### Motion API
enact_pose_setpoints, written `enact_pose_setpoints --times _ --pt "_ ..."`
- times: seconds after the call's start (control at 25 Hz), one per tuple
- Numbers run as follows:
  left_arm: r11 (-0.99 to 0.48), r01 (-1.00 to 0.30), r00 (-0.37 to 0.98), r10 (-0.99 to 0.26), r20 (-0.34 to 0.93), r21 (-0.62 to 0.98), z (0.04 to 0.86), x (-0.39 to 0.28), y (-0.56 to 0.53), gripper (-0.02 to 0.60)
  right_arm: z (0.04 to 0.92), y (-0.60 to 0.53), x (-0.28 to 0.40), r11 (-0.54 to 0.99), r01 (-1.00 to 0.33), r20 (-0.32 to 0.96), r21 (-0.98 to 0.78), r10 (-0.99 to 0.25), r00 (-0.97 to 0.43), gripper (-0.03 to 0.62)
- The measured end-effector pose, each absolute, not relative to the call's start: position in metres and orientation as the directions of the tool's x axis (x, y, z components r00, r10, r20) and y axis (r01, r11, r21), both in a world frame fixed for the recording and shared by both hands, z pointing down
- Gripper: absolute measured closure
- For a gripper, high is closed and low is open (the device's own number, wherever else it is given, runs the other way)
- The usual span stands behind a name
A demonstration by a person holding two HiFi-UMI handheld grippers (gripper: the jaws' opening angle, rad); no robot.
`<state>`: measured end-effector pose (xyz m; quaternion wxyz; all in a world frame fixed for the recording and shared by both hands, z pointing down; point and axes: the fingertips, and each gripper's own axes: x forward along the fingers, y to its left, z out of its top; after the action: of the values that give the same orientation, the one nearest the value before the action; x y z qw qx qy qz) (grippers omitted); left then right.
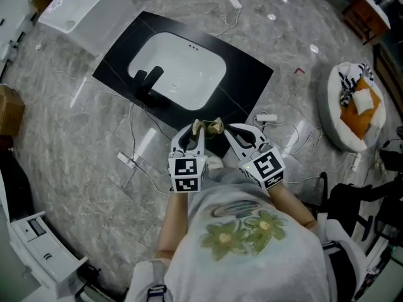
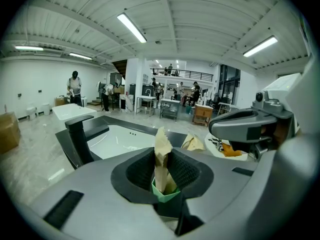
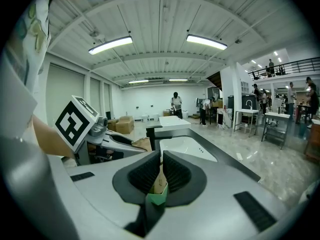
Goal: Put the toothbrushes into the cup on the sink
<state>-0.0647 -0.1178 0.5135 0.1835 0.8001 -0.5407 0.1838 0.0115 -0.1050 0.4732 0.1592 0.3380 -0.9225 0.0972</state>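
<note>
Your left gripper (image 2: 162,159) has its jaws drawn in but not fully together, pinched on one end of a crumpled tan paper packet with a green edge (image 1: 210,126); the paper stands up between the ribbed black pads. Your right gripper (image 3: 161,176) sits just beside the left one, jaw tips angled toward it, and its jaws are almost fully together on the other end of the same packet. The packet spans the short gap between the two sets of tips. Whether a toothbrush is inside it cannot be told. Just beyond your jaw tips lies the black rectangular countertop (image 1: 249,74) on the grey marble floor (image 1: 75,124), with the white oval sink basin (image 1: 182,68) set in it. The black faucet (image 1: 148,80) stands ahead and left of your left gripper.
</note>
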Motion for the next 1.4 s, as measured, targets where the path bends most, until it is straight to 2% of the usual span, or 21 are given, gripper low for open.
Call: enact_pose_setpoints --times 1.12,1.16,1.32,1.4 --pt "-0.311 -0.947 0.306 -0.795 0.524 0.081 0.531 -0.067 -0.122 0.489 0.477 -0.098 0.010 0.758 -0.645 0.353 -0.094 -0.581 -0.734 0.543" --pt "-0.312 -0.946 0.310 -0.792 0.526 0.087 0.532 -0.067 -0.121 0.483 0.477 -0.098 0.010 0.760 -0.643 0.352 -0.095 -0.579 -0.736 0.543" --pt "-0.309 -0.945 0.319 -0.794 0.517 0.110 0.530 -0.068 -0.122 0.374 0.478 -0.098 0.008 0.767 -0.635 0.353 -0.097 -0.570 -0.742 0.543" --pt "-0.298 -0.948 0.312 -0.805 0.505 0.110 0.525 -0.071 -0.124 0.347 0.479 -0.097 0.007 0.771 -0.629 0.353 -0.100 -0.564 -0.747 0.543"
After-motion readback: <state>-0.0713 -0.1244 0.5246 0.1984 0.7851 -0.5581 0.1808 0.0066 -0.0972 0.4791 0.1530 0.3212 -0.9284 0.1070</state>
